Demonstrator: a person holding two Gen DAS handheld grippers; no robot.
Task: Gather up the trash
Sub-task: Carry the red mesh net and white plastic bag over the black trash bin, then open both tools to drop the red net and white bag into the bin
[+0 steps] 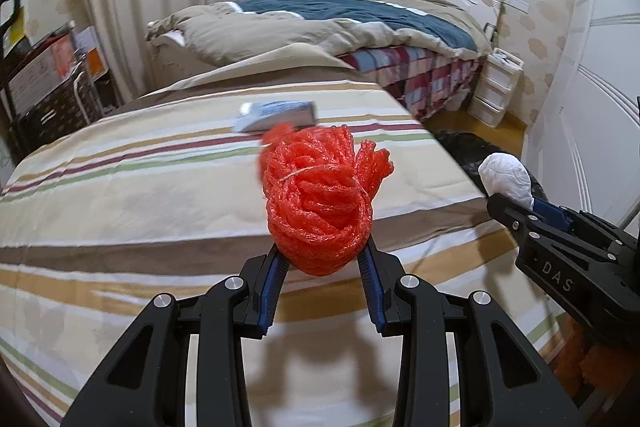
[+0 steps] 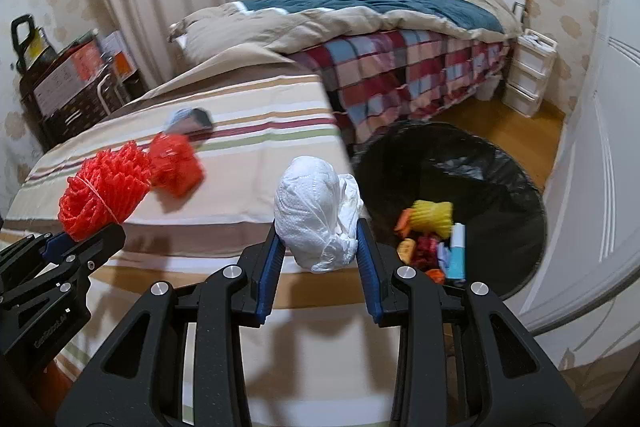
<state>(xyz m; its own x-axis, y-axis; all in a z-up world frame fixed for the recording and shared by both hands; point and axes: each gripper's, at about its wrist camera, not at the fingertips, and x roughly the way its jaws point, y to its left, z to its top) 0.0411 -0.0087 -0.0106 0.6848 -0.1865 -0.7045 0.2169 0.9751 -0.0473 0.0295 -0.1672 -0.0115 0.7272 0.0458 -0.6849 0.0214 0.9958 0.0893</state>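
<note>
Blurred box (image 1: 276,115) on striped bed (image 1: 120,195); bin (image 2: 500,163) rim cut off.
Left tongs (image 1: 324,259) clamp red mesh bundle (image 1: 320,199); right tongs (image 2: 320,247) clamp white wad (image 2: 316,211).

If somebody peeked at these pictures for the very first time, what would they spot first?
Probably the bright red mesh net bundle pinched in the left gripper above the striped bedcover. Next, the crumpled white tissue wad clamped in the right gripper. To its right, on the floor, stands a black-lined trash bin with colourful rubbish inside.
</note>
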